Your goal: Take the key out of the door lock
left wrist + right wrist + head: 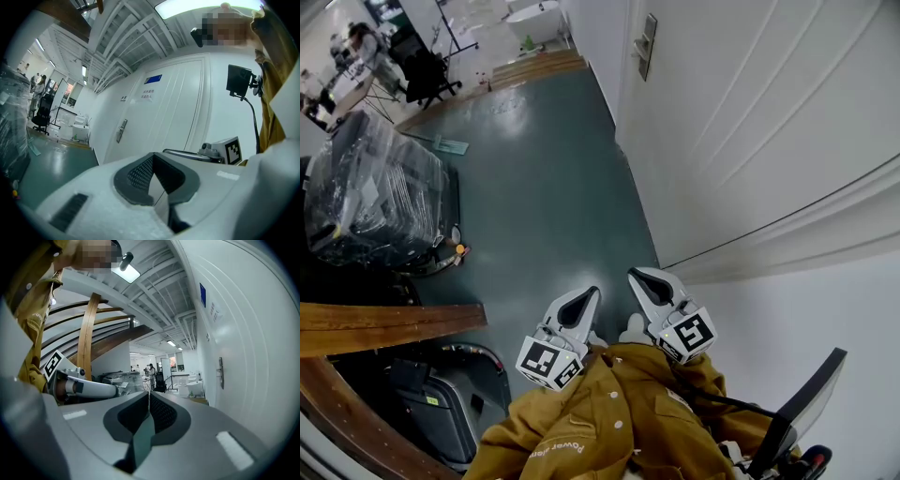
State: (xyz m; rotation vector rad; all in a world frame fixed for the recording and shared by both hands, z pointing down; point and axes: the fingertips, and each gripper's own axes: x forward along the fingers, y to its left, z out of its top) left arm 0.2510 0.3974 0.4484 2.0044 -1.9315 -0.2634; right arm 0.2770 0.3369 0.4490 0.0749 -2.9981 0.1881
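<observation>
The left gripper (586,298) and right gripper (639,279), fingers shut on nothing, hang well short of the lock (645,44) ahead; key unseen from here, so reaching in closed could jab it.

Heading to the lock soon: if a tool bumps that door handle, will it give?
The handle looks like a metal lever on a plate: probably rigid, though it may swing down under pressure. The door seems shut, so it likely won't swing. No key shows from here.
</observation>
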